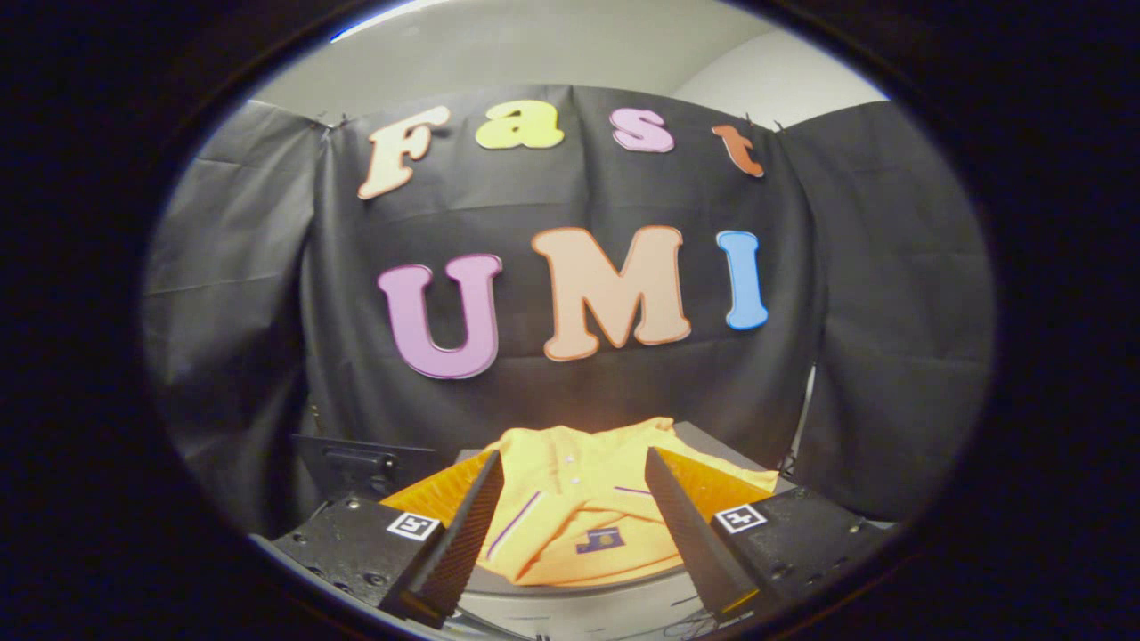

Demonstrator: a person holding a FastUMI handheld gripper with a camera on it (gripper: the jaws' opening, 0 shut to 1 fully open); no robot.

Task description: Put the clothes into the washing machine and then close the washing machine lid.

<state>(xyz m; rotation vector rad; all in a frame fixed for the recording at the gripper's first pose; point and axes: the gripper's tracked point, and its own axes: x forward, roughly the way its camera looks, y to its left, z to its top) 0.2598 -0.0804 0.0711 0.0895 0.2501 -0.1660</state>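
In the gripper view, the gripper (574, 499) is seen with its two fingers (463, 534) spread wide apart and holding nothing; the shirt (579, 507) lies just ahead of and between them, untouched. The shirt, orange-yellow with a buttoned placket, thin purple stripes and a small purple patch, is laid loosely folded on a grey round-edged surface (570, 592), judged to be the top of the washer, though whether that is a lid or a rim cannot be told. The cloth is expected to be light, soft and limp: it will sag and unfold when lifted, so a raised fold or bunched layer near the middle is thought the best place to be pinched, with several layers taken at once. A single flat layer would likely slip from the pads. To the left, beyond the left finger, a dark hinged bracket (361, 463) is seen; trailing cloth could be caught on it. Black drapes (249, 294) hang close behind.
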